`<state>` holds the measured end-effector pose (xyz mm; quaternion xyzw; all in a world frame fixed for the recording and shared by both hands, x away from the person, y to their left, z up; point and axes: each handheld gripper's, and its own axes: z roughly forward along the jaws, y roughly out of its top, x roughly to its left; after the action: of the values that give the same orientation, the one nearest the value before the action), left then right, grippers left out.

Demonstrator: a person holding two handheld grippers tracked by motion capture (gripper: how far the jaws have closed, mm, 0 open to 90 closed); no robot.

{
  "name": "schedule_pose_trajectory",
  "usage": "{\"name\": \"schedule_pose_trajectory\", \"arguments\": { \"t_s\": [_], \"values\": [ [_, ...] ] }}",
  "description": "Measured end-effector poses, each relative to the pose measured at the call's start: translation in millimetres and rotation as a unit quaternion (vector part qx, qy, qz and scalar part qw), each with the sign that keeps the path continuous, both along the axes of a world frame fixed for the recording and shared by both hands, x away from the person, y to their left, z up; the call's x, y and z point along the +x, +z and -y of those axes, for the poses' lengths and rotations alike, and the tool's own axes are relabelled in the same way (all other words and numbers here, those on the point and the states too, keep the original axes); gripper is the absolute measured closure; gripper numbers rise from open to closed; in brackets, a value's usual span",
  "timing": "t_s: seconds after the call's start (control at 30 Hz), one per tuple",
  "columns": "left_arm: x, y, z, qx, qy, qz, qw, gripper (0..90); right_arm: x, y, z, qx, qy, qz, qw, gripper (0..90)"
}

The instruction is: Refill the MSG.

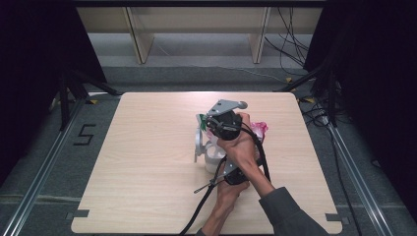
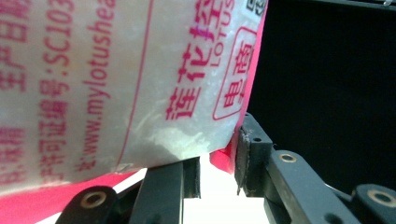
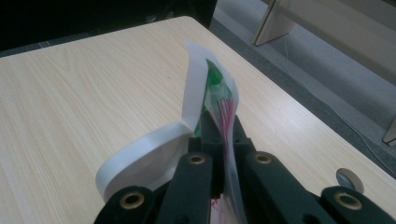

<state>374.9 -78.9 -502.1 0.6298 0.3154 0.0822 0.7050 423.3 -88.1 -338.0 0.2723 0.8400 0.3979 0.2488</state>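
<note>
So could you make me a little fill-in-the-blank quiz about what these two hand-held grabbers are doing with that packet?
1. The right gripper has its fingers shut on the packet's thin ____ edge.
2. The printing on the white packet is ____ in colour.
3. The packet is handled over a ____ table of pale colour.
4. A white ____ curls beside the right gripper's fingers.

Missing words: top; red; wooden; strip

Both forearms are crossing over the table [image 1: 147,162] centre. Right gripper [image 3: 223,140] is sitting farther from the table's near edge, jaws pinched tight; left gripper [image 2: 217,163] is sitting nearer, jaws partly apart.
</note>
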Motion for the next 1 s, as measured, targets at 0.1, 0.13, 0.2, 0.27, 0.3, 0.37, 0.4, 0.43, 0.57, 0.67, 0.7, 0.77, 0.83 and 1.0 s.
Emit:
{"name": "schedule_pose_trajectory", "arguments": {
  "t_s": [0.1,0.13,0.2,0.27,0.3,0.37,0.4,0.43,0.57,0.67,0.7,0.77,0.83,1.0],
  "values": [
    [-0.5,-0.4,-1.2,0.011,0.005,-0.007,0.9999,73.2,0.7,-2.4,-2.0,-0.009,-0.001,-0.004,0.9999,90.0],
    [-1.1,0.4,-1.8,0.017,0.009,-0.010,0.9998,73.2,0.7,-2.3,-1.7,-0.008,0.001,-0.007,0.9999,90.0],
    [-1.0,0.4,-0.1,0.007,0.008,-0.012,0.9999,73.3,0.4,-0.8,-0.3,-0.003,-0.001,-0.007,1.0000,90.0],
    [-1.0,-0.1,-0.2,0.010,0.007,-0.013,0.9998,73.3,0.3,-1.0,0.0,-0.005,-0.001,-0.007,1.0000,90.0],
    [-1.1,0.0,0.0,0.008,0.007,-0.014,0.9999,73.2,0.2,-2.1,-0.7,-0.007,0.000,-0.007,1.0000,90.0],
    [0.9,-1.1,0.6,-0.008,0.001,-0.005,1.0000,73.2,0.6,-2.1,-1.2,-0.007,-0.001,-0.003,1.0000,90.0],
    [1.0,-0.9,0.2,-0.008,0.002,-0.006,1.0000,73.2,0.6,-1.5,-1.0,-0.005,0.000,-0.002,1.0000,90.0],
    [4.6,-0.6,-3.3,0.014,0.011,0.023,0.9996,73.3,0.4,-0.2,-0.4,-0.005,0.003,-0.006,1.0000,90.0],
    [4.9,-2.1,-2.4,0.014,0.007,0.019,0.9997,73.4,0.5,-1.2,-1.5,-0.004,0.003,0.000,1.0000,90.0],
    [5.3,-3.2,-2.6,0.014,0.010,0.017,0.9997,73.4,3.1,-5.6,-2.0,-0.012,0.006,-0.001,0.9999,90.0],
    [5.1,-2.6,-3.3,0.012,0.009,0.019,0.9997,73.4,3.0,-4.9,-1.5,-0.008,0.003,-0.001,1.0000,90.0],
    [4.7,-1.3,-3.8,0.011,0.010,0.020,0.9997,73.4,0.3,-2.3,-1.8,0.001,0.001,-0.004,1.0000,90.0],
    [4.1,-0.1,-4.2,0.015,0.011,0.025,0.9995,73.4,-0.2,-0.6,-1.7,0.000,0.002,-0.001,1.0000,90.0],
    [5.2,-3.4,-3.2,0.018,0.009,0.017,0.9997,73.4,0.8,-3.3,-2.3,-0.009,0.003,-0.002,0.9999,90.0]
  ]
}}
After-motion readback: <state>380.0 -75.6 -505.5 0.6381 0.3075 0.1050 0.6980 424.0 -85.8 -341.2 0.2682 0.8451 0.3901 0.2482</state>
